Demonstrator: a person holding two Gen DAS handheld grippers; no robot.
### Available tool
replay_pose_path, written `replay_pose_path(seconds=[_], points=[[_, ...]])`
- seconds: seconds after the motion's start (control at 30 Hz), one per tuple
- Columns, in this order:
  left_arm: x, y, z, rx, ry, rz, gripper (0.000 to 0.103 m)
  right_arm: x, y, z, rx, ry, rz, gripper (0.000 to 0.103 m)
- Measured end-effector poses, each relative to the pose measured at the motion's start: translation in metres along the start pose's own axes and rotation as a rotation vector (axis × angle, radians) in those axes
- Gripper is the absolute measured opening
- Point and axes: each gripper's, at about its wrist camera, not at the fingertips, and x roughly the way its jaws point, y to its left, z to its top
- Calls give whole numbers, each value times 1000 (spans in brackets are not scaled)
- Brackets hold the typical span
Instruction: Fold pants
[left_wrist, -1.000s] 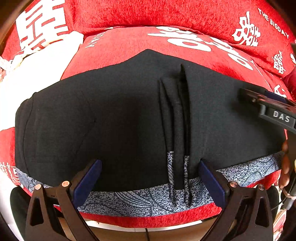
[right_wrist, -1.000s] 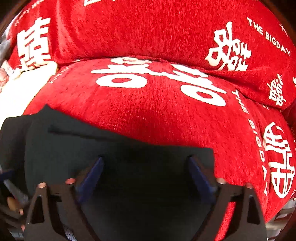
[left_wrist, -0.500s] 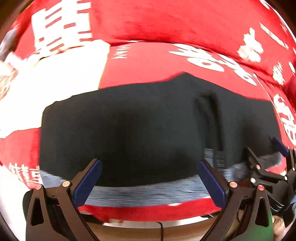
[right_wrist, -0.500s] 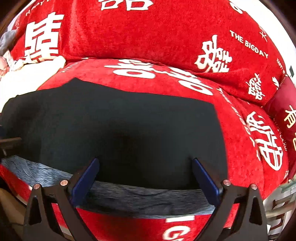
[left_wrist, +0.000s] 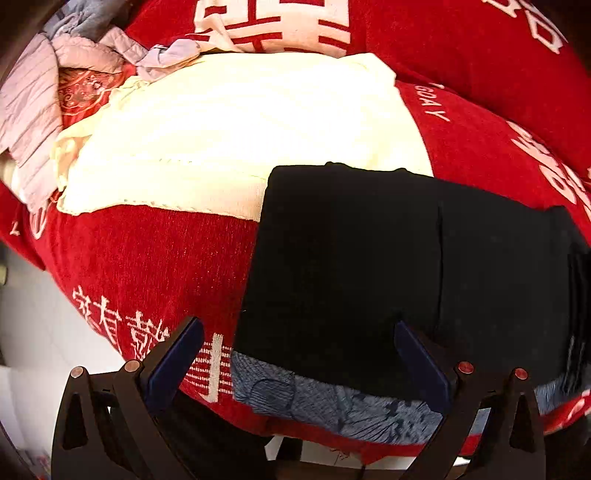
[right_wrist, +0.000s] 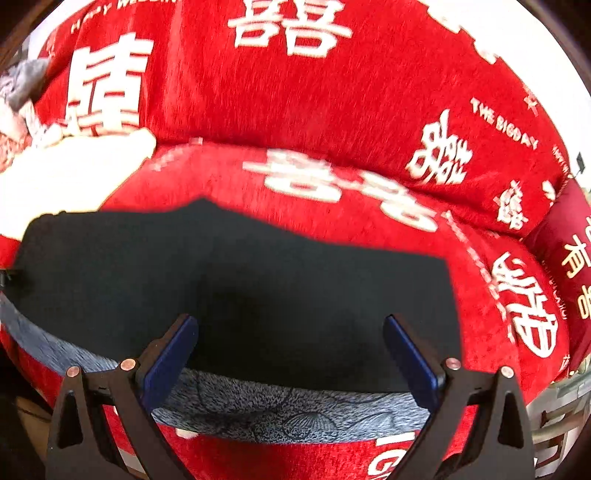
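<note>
**Lying Flat: Pants on Sofa Seat, Both Tools Spread and Empty**

Lying flat on the red sofa seat cushion (left_wrist: 147, 258), the black pants (left_wrist: 406, 258) form a broad rectangle reaching to the cushion's front edge. Their grey patterned waistband (left_wrist: 332, 398) runs along that front edge and drapes slightly over it. In the left wrist view a straight vertical seam or fold line crosses the black fabric right of centre, and bunched pleats show at the far right of the garment. The pants' left edge stops short of the cushion's left end; their rear left corner overlaps a cream cloth (left_wrist: 240, 147) spread over the back left part of the seat. Crumpled pale garments (left_wrist: 55, 74) sit at the far left rear corner. The red back cushion (right_wrist: 295, 92), printed with white characters, stands behind the seat.

The left tool (left_wrist: 295, 362) is held at the front edge with its jaws spread wide and nothing between them; its left finger is over bare red cushion, its right finger over the pants near the waistband. Contact with the fabric cannot be determined.

The right tool (right_wrist: 290, 354) is likewise wide apart and holds nothing, both fingers framing black fabric just above the waistband (right_wrist: 277, 410). The pants (right_wrist: 258, 277) stop short of the cushion's right end.
</note>
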Motion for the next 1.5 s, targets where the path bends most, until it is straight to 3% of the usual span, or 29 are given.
replay_pose_path(seconds=[0.1, 0.17, 0.27, 0.37, 0.43, 0.5, 0.57, 0.6, 0.67, 0.7, 0.87, 0.97, 1.03, 1.07, 1.23, 1.37, 1.43, 1.5], points=[[-13, -51, 5, 65, -22, -97, 103, -6, 14, 9, -35, -24, -4, 101], [-31, -102, 4, 153, -73, -112, 103, -6, 20, 11, -48, -23, -11, 101], [-42, -175, -3, 352, -144, -41, 103, -8, 25, 8, -61, -11, -36, 101], [-23, -209, -8, 450, -133, 95, 103, -14, 22, 3, -82, -11, -86, 101], [-16, -205, -9, 454, -133, 107, 103, -18, 18, -1, -94, -12, -105, 101], [-15, -194, -8, 456, -148, 166, 103, -18, 17, -3, -107, -7, -112, 101], [-16, -179, -6, 461, -135, 108, 103, -15, 18, -2, -108, 0, -103, 101], [-16, -172, -8, 458, -129, 118, 103, -13, 20, -1, -108, 6, -96, 101], [-21, -152, -15, 455, -162, 206, 103, -7, 28, 0, -114, 7, -85, 101], [-21, -143, -18, 456, -160, 207, 103, -5, 32, 2, -119, 4, -75, 101], [-10, -89, -24, 399, -132, 181, 103, 6, 54, 16, -150, -30, 4, 101], [-10, -56, -30, 355, -114, 143, 103, 19, 69, 30, -207, -7, 71, 101], [1, -36, -33, 328, -76, 160, 103, 25, 81, 41, -240, 5, 128, 101], [7, -26, -34, 312, -66, 149, 103, 29, 89, 48, -261, 10, 179, 101], [7, 25, -29, 184, -32, -151, 103, 54, 132, 84, -382, 71, 480, 101], [5, 55, -27, 138, -59, -255, 103, 85, 189, 111, -570, 165, 616, 101], [11, 72, -24, 80, -31, -377, 103, 100, 216, 117, -662, 209, 643, 101], [17, 89, -22, 31, -22, -476, 103, 120, 239, 117, -738, 334, 734, 101]])
